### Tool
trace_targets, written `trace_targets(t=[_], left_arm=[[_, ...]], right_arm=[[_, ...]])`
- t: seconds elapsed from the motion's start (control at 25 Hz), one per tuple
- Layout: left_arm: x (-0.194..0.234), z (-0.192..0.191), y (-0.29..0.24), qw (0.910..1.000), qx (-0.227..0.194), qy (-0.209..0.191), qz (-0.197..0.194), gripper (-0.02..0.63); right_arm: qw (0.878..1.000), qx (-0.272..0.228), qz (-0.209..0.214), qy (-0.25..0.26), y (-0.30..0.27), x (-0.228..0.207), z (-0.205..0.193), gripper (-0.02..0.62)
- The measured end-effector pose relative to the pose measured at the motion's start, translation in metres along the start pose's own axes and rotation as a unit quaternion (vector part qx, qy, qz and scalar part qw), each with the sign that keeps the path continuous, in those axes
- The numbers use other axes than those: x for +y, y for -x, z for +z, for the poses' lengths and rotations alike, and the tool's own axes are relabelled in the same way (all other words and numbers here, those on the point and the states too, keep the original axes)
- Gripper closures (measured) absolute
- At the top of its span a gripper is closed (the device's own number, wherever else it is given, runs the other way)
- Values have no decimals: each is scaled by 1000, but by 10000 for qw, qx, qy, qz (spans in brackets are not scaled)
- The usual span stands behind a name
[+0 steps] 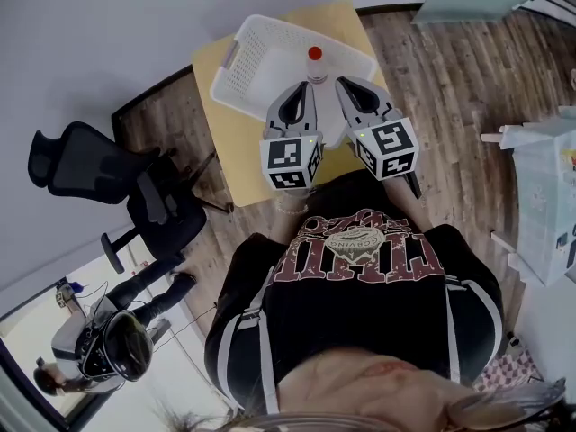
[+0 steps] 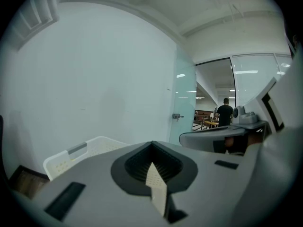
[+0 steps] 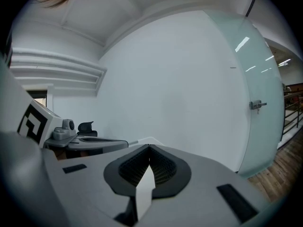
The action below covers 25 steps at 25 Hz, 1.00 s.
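Upright, the red-capped bottle (image 1: 314,62) stands with its long axis vertical, cap uppermost.

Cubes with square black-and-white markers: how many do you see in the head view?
2. One marker cube sits on the left gripper, the other on the right gripper beside it. None seems hidden.

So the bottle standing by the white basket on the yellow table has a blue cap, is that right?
Not quite. The head view shows the bottle with a red cap, not a blue one. It does stand by the white basket on the yellow table.
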<state>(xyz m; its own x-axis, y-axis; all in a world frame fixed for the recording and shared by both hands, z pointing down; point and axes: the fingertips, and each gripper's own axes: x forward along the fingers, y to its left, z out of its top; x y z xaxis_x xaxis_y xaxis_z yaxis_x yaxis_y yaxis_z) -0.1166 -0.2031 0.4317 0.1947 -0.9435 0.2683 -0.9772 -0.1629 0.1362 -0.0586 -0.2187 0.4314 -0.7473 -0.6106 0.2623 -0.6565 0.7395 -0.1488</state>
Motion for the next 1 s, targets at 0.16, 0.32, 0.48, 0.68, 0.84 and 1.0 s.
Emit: trace_targets(t=[0.16,0.32,0.48,0.68,0.84,1.0], left_arm=[[-5,-2,-11,9998,112,-144,-3,558],[-7,-3,-21,9994,226,-255,-53,557],[-7,-5,-29,9988,333,-357,-56,557],[-5,-10,-44,9972,533,-515,-57,545],[1,-15,-54,9957,678,-628,-53,534],[7,-19,-63,9946,784,-678,-17,534]], right_arm=[[10000,-39,-4,-25,4,-7,0,577],[9999,-71,-42,-91,7,-14,0,577],[9999,-88,-68,-126,11,-20,0,577],[9998,-59,-86,-190,14,-28,-4,577],[9996,-40,-126,-232,13,-32,-6,577],[9995,-39,-179,-255,14,-37,-6,577]])
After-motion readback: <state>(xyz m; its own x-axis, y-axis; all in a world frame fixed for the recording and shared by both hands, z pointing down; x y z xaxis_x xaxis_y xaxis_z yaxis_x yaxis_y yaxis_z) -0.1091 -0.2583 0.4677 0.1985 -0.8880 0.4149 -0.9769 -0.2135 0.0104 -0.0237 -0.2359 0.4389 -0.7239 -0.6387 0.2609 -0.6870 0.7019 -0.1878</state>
